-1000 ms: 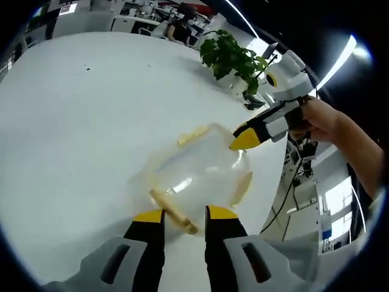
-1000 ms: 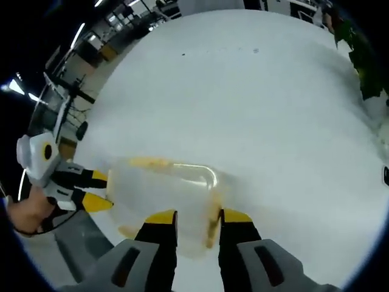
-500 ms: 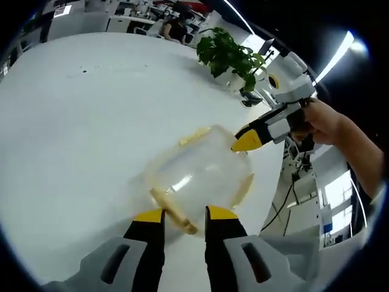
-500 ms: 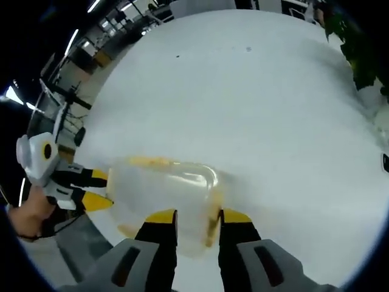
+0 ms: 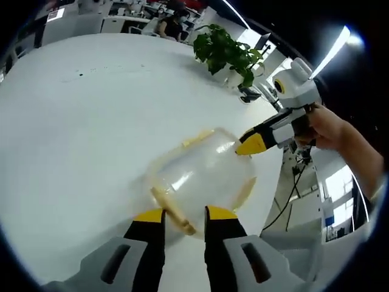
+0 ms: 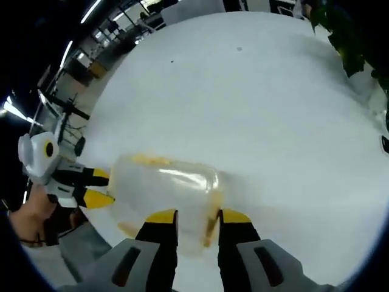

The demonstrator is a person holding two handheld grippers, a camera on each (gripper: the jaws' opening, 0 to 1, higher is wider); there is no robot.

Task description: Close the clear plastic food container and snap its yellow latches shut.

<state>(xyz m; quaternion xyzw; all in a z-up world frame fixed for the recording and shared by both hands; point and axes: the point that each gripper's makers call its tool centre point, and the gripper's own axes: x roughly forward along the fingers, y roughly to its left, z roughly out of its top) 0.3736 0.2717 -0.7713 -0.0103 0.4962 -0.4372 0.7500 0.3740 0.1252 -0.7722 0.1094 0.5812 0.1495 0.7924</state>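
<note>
Both claws at container (image 5: 203,179), latches (image 5: 173,211)

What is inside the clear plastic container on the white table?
Through the walls of the clear container nothing solid appears inside; it looks empty. Glare and the yellow latches cover some parts, and the left gripper hides its near edge, so small contents cannot be excluded.

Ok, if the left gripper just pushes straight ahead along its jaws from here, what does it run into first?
Most likely the yellow latch on the near side of the clear container. In the left gripper view, that latch lies right between the tips of the left gripper, which are slightly apart. Depth is unclear, so whether they already touch it cannot be told.
</note>
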